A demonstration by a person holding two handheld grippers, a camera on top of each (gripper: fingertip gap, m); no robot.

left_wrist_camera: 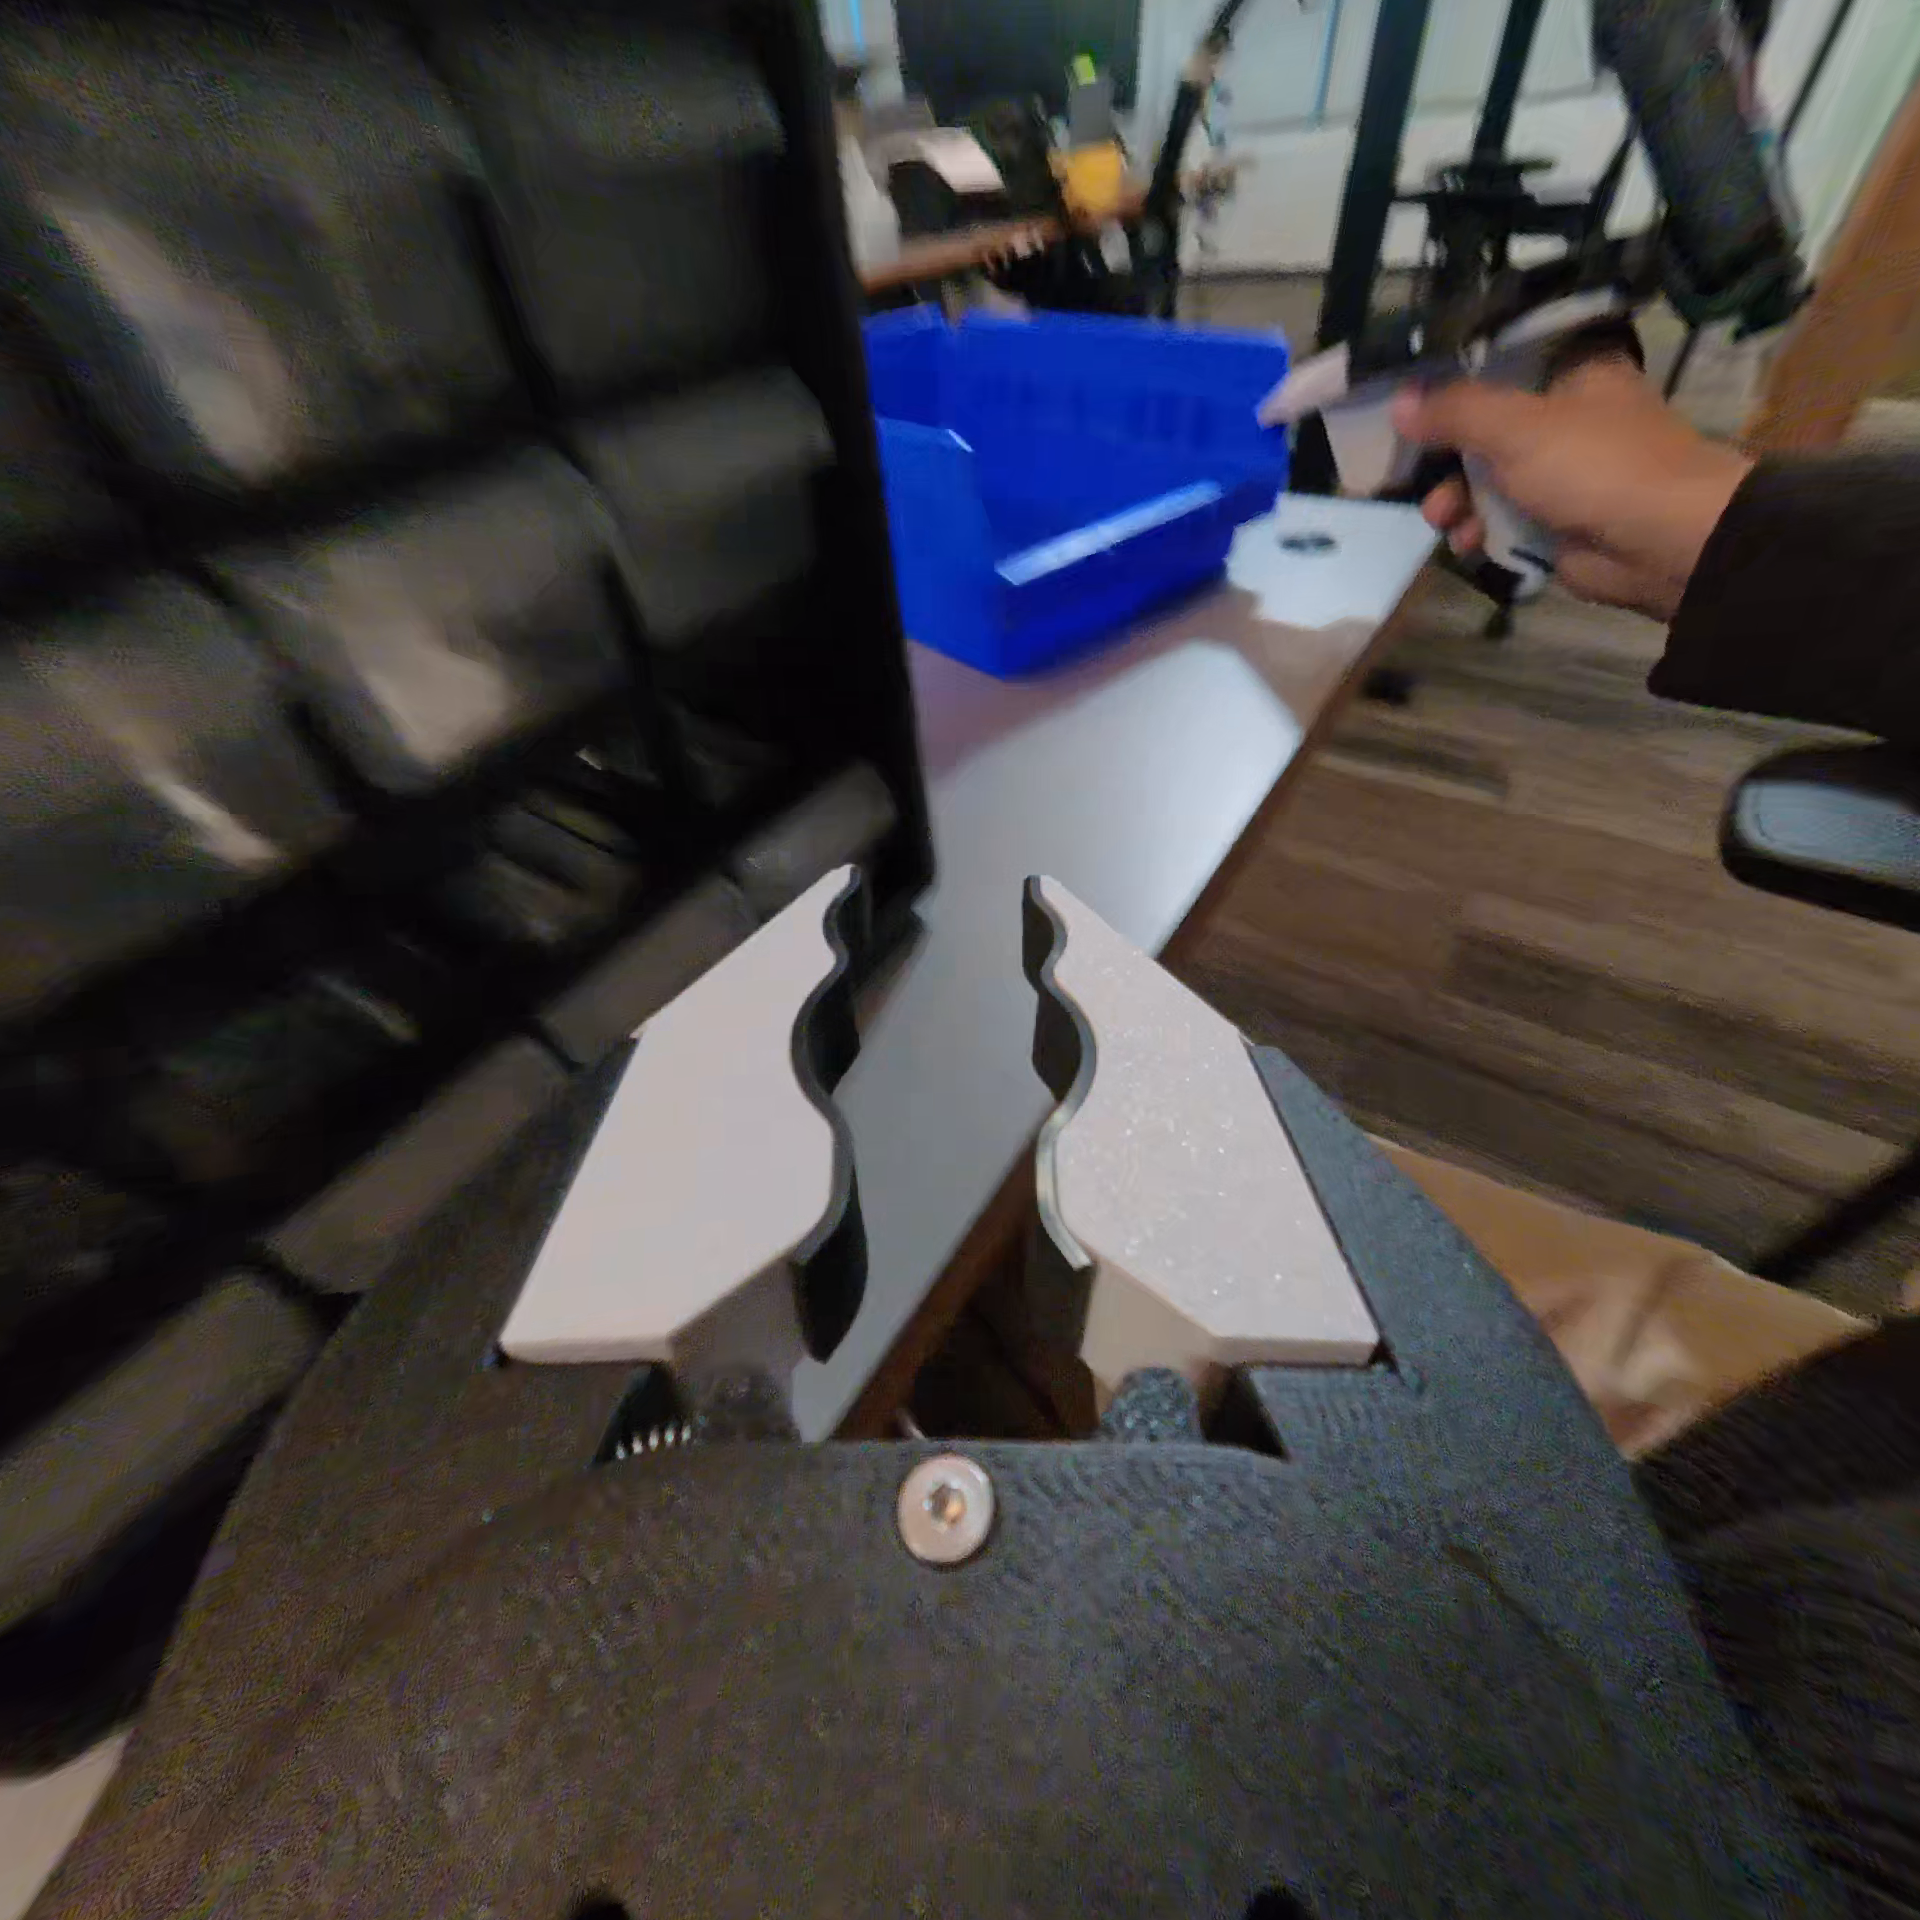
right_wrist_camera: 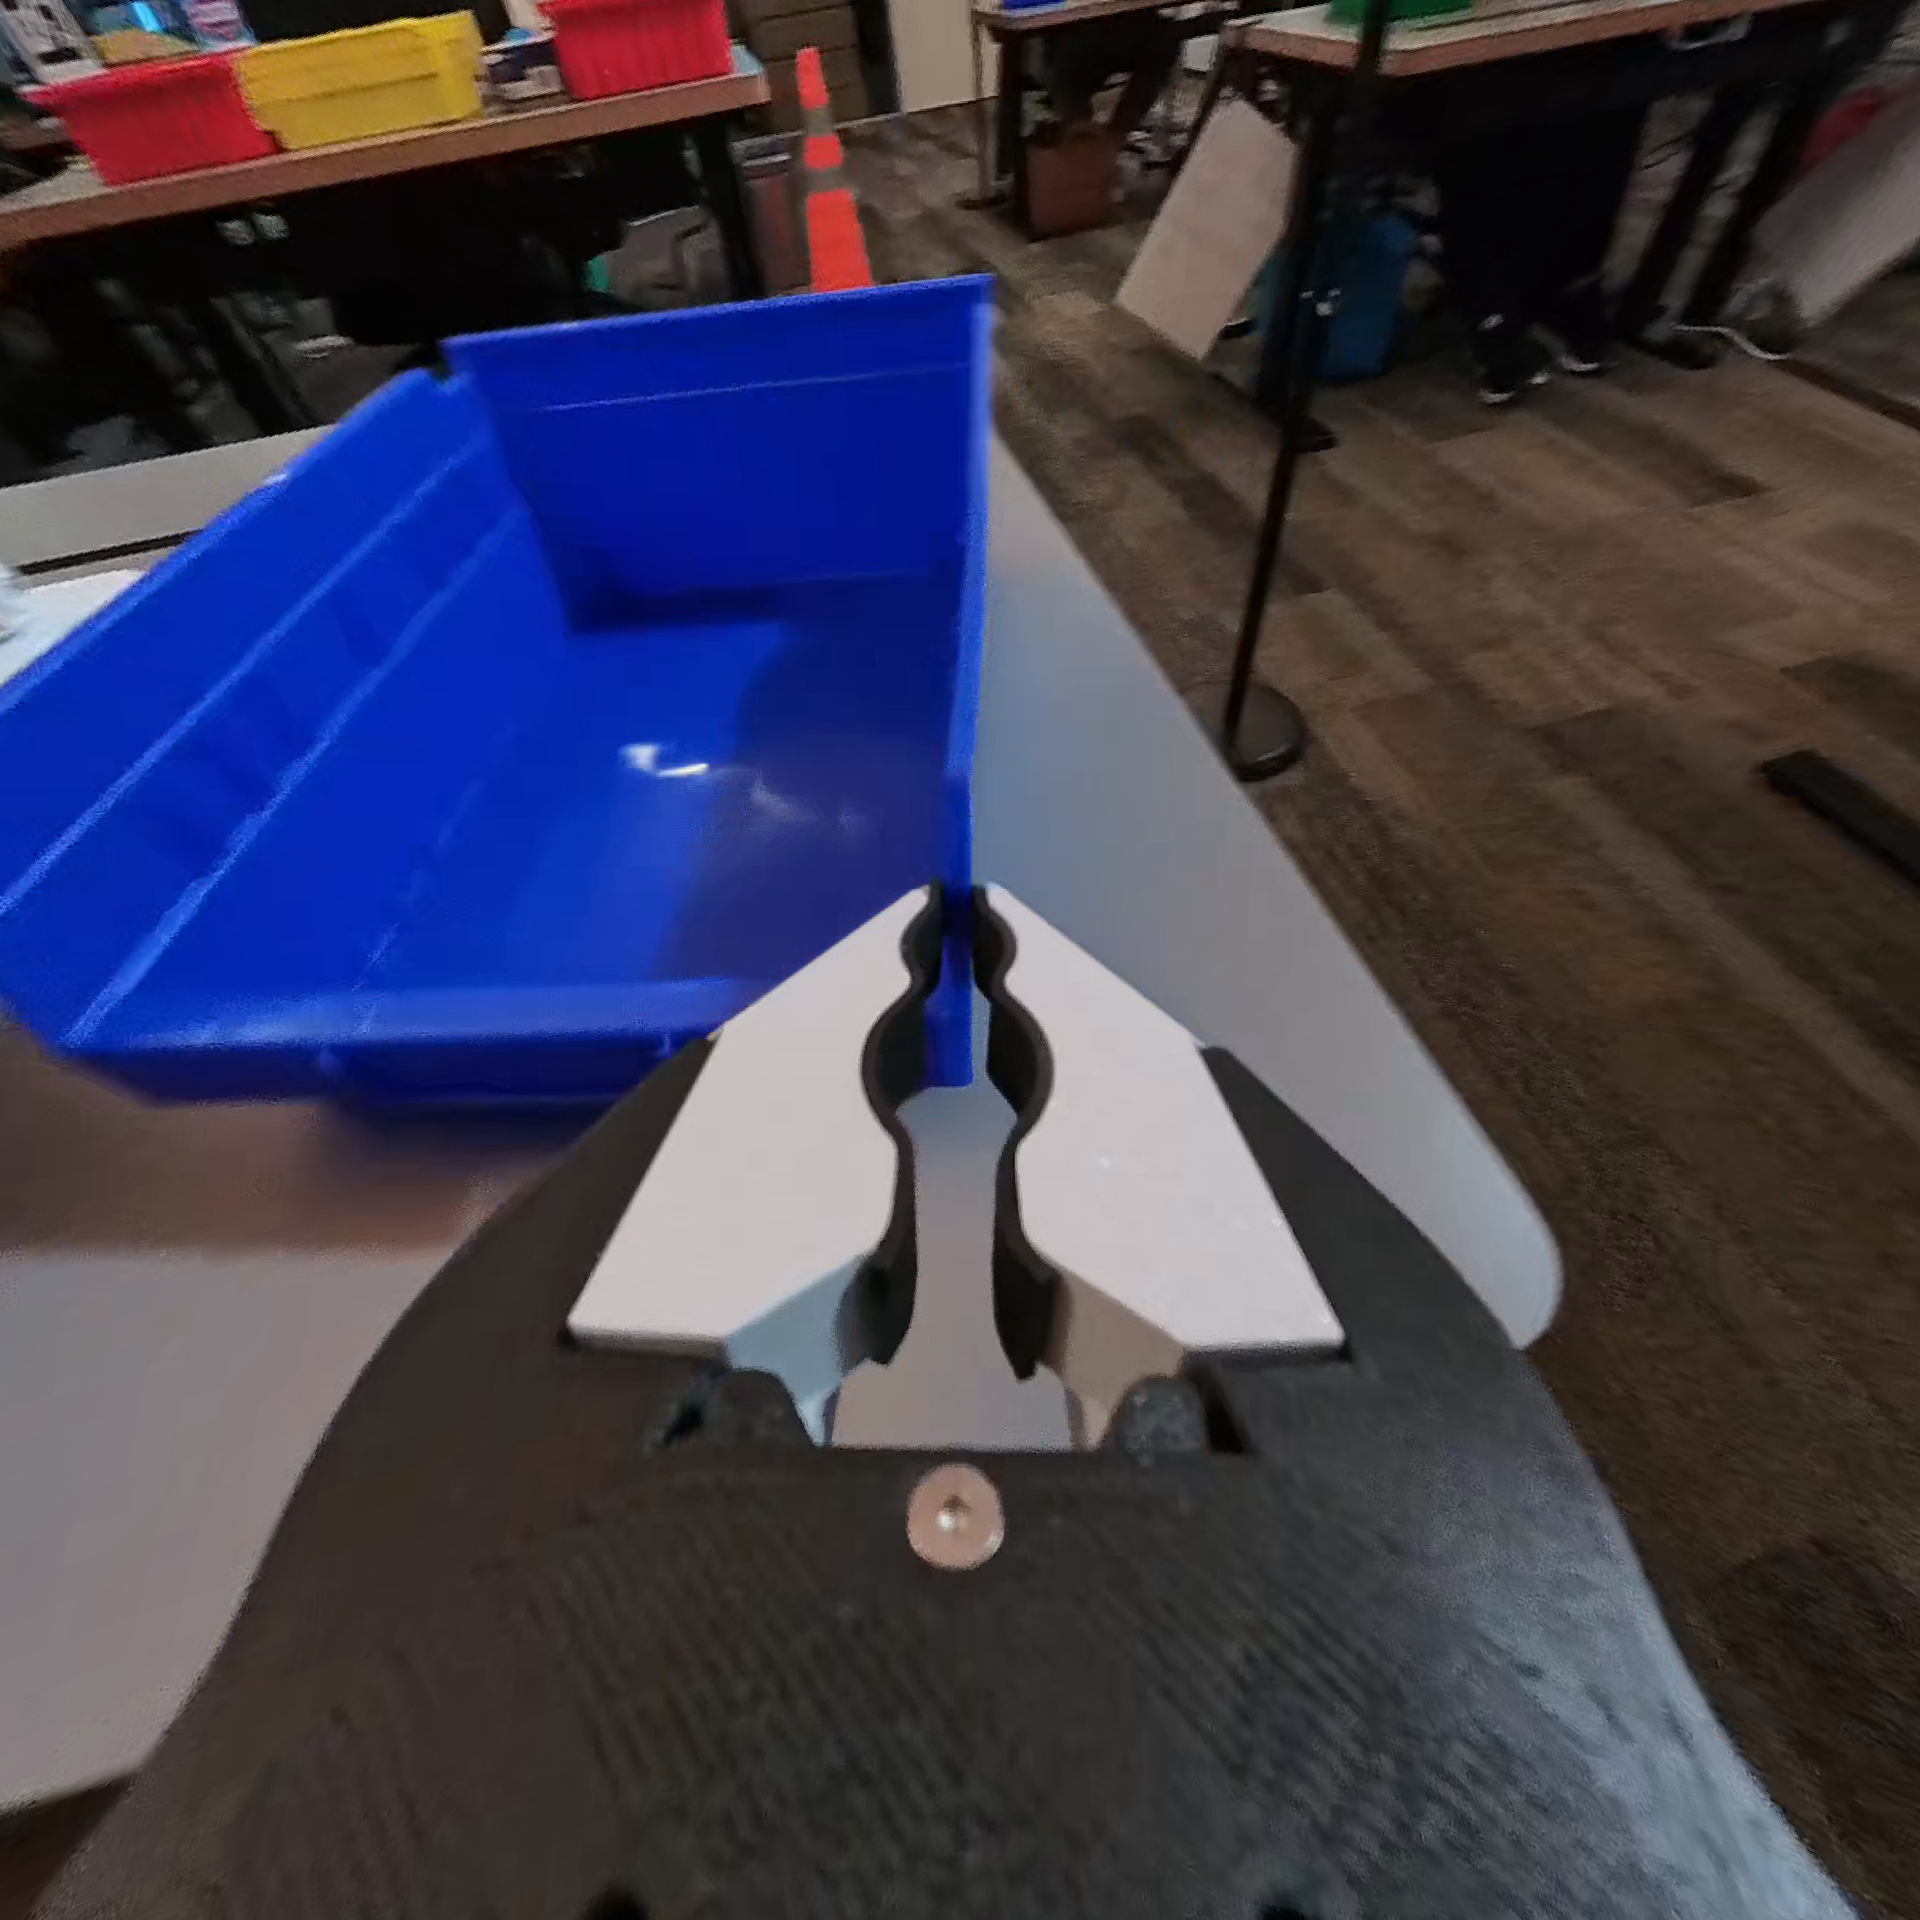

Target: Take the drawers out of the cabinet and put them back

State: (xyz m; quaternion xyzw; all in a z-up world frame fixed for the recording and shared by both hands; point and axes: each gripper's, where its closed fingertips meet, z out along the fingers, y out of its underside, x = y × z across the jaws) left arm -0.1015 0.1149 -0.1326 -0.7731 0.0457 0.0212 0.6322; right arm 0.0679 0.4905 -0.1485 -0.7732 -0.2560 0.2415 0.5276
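**Drawer pinched by the right gripper, left gripper free beside the cabinet**

Jaws of the right gripper (right_wrist_camera: 958,914) are nearly closed on the thin right side wall of the blue drawer (right_wrist_camera: 499,727), the wall's near corner standing between the two grey fingers (right_wrist_camera: 769,1143). The drawer is out of the cabinet and rests on the grey table (right_wrist_camera: 1122,831), close to the table's right edge, its open top up and its inside bare. Its tall end wall is at the far side, its low lip nearest the camera.

Jaws of the left gripper (left_wrist_camera: 940,904) stand apart with a clear gap and nothing between them; only table surface (left_wrist_camera: 1091,769) shows through the gap. The left finger's tip lies just at the lower right corner of the black cabinet (left_wrist_camera: 436,520), though whether it touches is unclear. The cabinet fills the left of that view, heavily blurred, with rows of dark drawer fronts. Beyond it on the table sits the blue drawer (left_wrist_camera: 1081,488), and at its far right a hand (left_wrist_camera: 1558,488) in a dark sleeve holds the right gripper (left_wrist_camera: 1288,400) against the drawer's side.

Farther off in the right wrist view, red and yellow bins (right_wrist_camera: 353,73) sit on another table, an orange traffic cone (right_wrist_camera: 831,197) stands on the wood-look floor (right_wrist_camera: 1558,623), and a black pole stand (right_wrist_camera: 1262,727) stands by the table's edge.
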